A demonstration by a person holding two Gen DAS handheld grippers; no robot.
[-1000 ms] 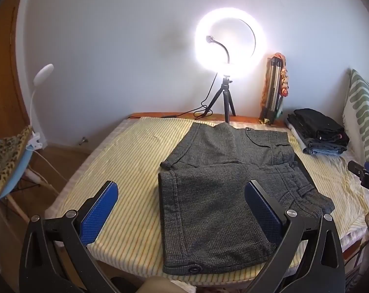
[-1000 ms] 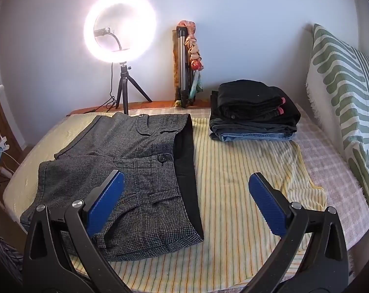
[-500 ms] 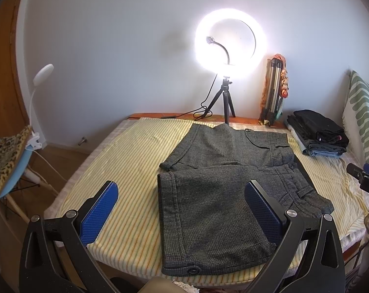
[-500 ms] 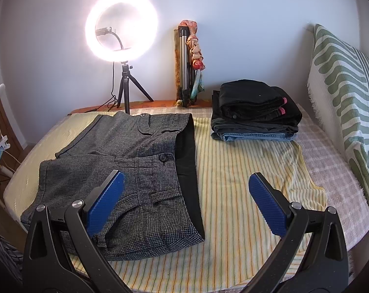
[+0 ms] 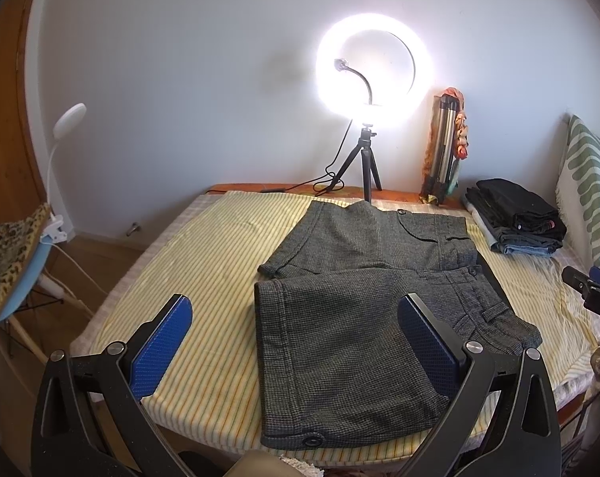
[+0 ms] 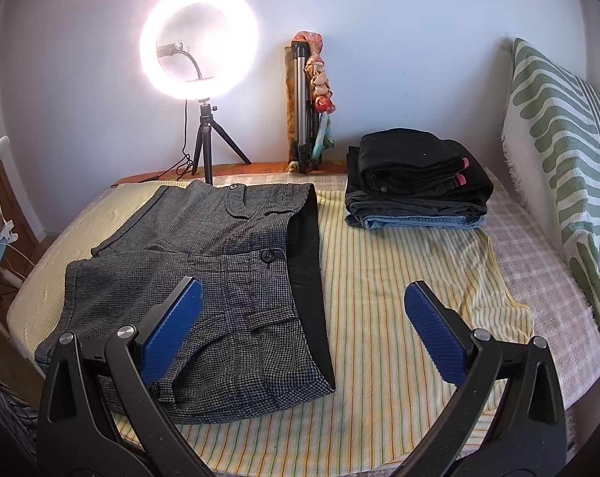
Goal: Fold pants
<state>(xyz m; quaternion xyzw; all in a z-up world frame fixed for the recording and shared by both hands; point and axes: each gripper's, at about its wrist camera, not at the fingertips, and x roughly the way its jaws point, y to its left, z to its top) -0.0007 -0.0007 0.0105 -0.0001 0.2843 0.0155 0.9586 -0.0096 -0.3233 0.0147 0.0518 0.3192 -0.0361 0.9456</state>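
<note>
Grey checked short pants (image 5: 351, 298) lie flat on the striped yellow bedsheet (image 5: 204, 278), legs toward the left, black-lined waistband (image 6: 306, 262) toward the right. They also show in the right wrist view (image 6: 204, 278). My left gripper (image 5: 296, 338) is open and empty, held above the near leg's hem. My right gripper (image 6: 304, 322) is open and empty, held above the near waistband corner. Part of the right gripper shows at the right edge of the left wrist view (image 5: 590, 290).
A stack of folded dark pants and jeans (image 6: 415, 179) sits at the back right. A green-striped pillow (image 6: 566, 183) leans at the right. A lit ring light on a tripod (image 6: 200, 63) and a folded tripod (image 6: 308, 103) stand by the wall. A blue chair (image 5: 10, 262) is left of the bed.
Both grippers have drifted slightly back from the bed. The pants have not moved and both grippers stay open.
</note>
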